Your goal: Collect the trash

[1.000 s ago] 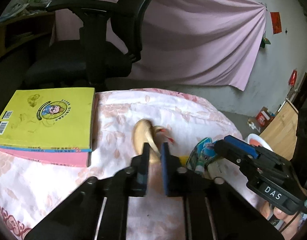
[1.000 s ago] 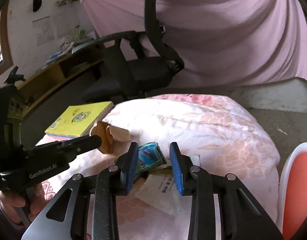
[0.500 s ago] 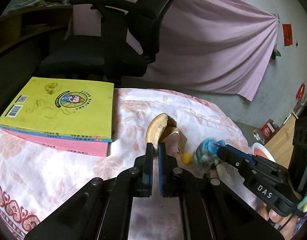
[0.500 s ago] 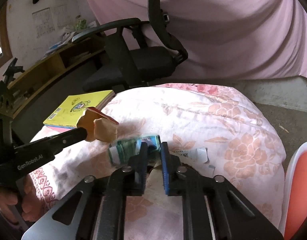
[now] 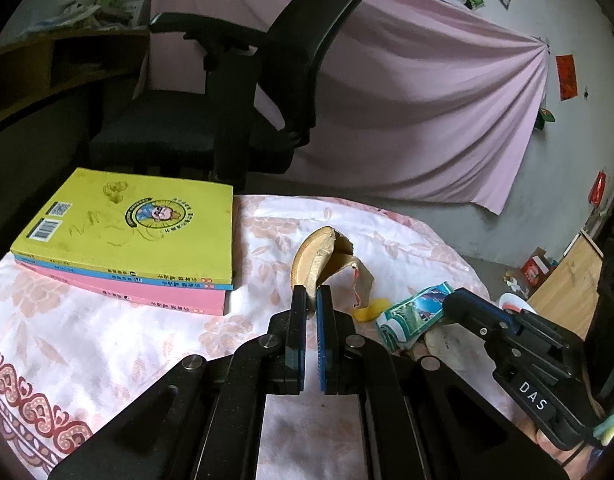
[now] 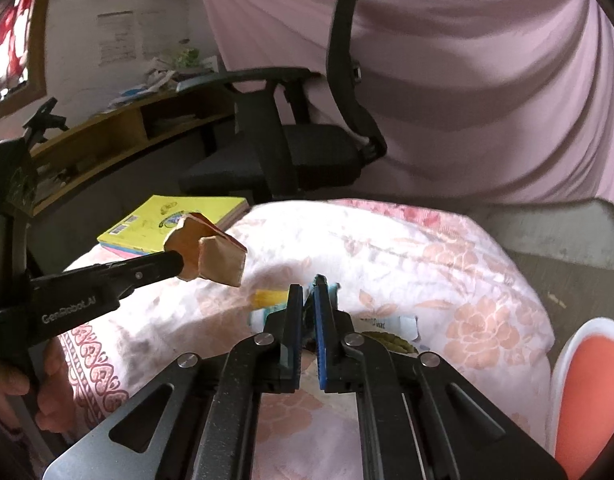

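My left gripper (image 5: 311, 293) is shut on a torn tan paper scrap (image 5: 321, 258) and holds it above the floral cloth (image 5: 87, 340). In the right wrist view the same scrap (image 6: 211, 254) hangs from the left gripper (image 6: 177, 266) at the left. My right gripper (image 6: 309, 292) has a crumpled green-blue wrapper (image 6: 325, 282) pinched between its pads, and its jaws are still closing tight on it. From the left wrist view the wrapper (image 5: 415, 312) sticks out of the right gripper (image 5: 453, 305). A small yellow scrap (image 5: 369, 310) lies on the cloth between the two grippers.
A yellow book on a pink one (image 5: 127, 236) lies at the cloth's left. A black office chair (image 5: 235, 120) stands just beyond the table. A white printed slip (image 6: 387, 324) lies by the right gripper. An orange-and-white seat (image 6: 579, 392) is at the right. A hand (image 6: 11, 384) grips the left tool.
The right gripper's jaws have shut on the green-blue wrapper. The left gripper has lifted the tan scrap off the cloth and both views have shifted slightly.
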